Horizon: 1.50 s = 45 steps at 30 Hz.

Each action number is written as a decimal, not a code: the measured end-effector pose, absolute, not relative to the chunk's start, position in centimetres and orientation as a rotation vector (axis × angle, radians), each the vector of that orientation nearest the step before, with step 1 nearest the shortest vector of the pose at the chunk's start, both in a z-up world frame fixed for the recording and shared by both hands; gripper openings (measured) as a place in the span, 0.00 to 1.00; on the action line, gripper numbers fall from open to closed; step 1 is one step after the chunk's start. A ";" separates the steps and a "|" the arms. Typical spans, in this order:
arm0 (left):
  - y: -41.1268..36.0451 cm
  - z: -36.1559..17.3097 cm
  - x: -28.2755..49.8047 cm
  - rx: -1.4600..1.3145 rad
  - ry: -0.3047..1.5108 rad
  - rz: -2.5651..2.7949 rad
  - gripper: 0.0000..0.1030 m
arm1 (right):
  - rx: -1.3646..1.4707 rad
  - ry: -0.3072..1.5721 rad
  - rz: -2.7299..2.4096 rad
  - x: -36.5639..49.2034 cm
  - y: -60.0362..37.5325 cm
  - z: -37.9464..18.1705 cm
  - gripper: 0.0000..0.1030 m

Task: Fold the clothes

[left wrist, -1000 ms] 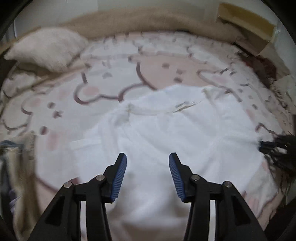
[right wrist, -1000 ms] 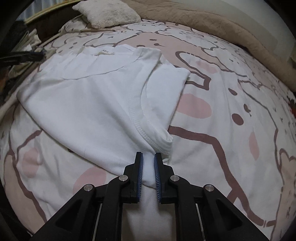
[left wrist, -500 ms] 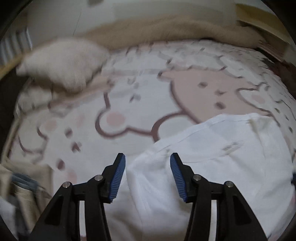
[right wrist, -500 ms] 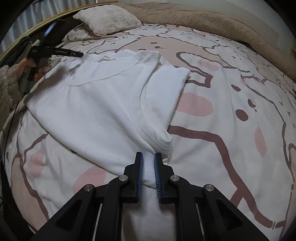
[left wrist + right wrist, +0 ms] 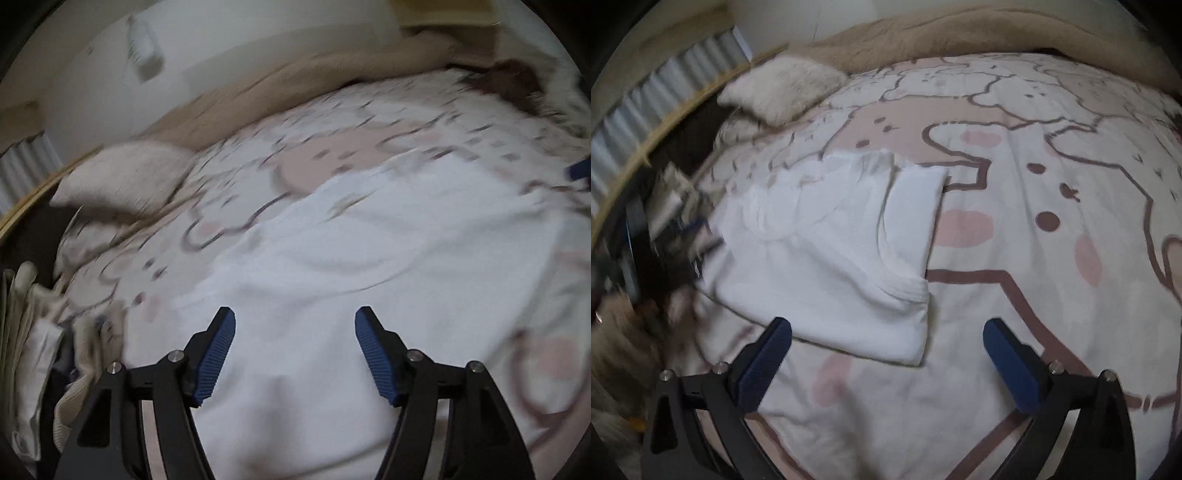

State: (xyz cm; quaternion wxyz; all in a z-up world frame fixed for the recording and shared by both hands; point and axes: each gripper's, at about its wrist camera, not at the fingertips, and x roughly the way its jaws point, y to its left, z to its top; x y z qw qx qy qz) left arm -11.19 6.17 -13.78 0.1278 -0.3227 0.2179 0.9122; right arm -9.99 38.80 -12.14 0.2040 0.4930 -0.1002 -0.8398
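Having let go of the white shirt [image 5: 827, 258], the right tool [image 5: 886, 354] now gapes, like the left tool [image 5: 295, 347].

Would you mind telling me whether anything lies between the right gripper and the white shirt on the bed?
Nothing visible does. The right gripper is open just short of the white shirt, with only bare bedspread between its fingers and the shirt's near folded edge.

A bed [image 5: 1052, 280] fills most of both views, spread with a pink and white cover printed with brown-outlined cartoon shapes. A fluffy cream pillow [image 5: 783, 90] lies at the upper left, and a tan blanket [image 5: 960, 33] is bunched along the top edge. A pale wall [image 5: 240, 48] rises behind. Pleated curtains [image 5: 657, 92] hang at far left. The light is dim.
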 end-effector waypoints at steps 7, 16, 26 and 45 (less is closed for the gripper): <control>16.3 -12.5 -5.7 -0.558 0.770 2.560 0.67 | 1.624 -0.902 -2.081 -12.1 42.9 -15.6 0.79; 24.0 -14.9 -4.5 -0.432 0.883 2.413 0.67 | 1.721 -1.316 -1.779 -12.6 43.6 -22.3 0.53; 27.1 -16.6 -3.5 -0.388 1.081 2.265 0.65 | 1.583 -1.442 -1.750 -13.7 42.0 -22.0 0.17; 29.4 -17.4 -6.7 -0.428 1.156 2.354 0.05 | 1.555 -1.227 -1.818 -13.2 41.4 -18.1 0.17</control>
